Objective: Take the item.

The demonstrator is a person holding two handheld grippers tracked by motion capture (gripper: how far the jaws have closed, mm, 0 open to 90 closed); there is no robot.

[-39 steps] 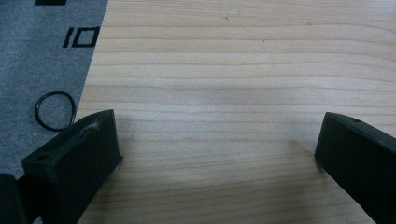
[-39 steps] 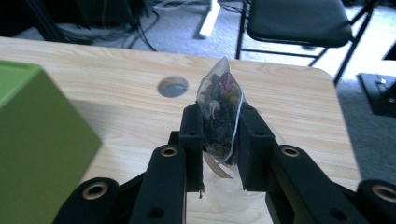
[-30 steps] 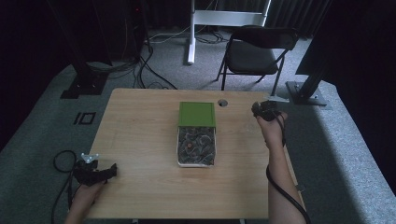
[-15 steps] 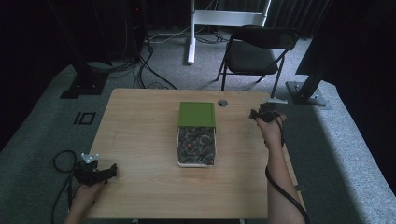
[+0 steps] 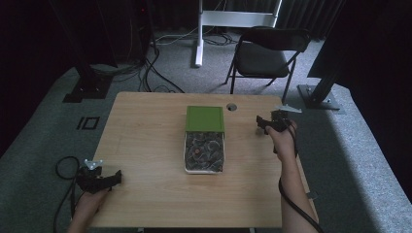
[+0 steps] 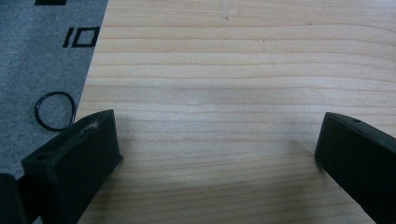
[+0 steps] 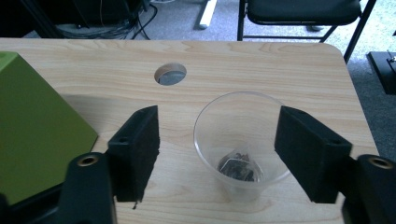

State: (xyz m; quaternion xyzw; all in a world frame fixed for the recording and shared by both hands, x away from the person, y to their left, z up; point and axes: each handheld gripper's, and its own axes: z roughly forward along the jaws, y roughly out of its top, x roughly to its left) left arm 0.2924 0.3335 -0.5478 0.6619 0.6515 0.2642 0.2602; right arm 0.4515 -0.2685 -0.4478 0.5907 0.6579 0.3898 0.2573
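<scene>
Right tool (image 7: 217,154) edged left; clear cup (image 7: 243,140) between its jaws

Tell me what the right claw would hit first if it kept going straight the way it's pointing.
Probably the clear plastic cup: it stands upright between the open right claw jaws, something dark at its bottom. Depth is hard to judge, but past it lies bare table up to the far edge.

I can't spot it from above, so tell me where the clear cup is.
In the right gripper view the cup stands on the table between the open right claw, right of the green box and near the round hole.
</scene>
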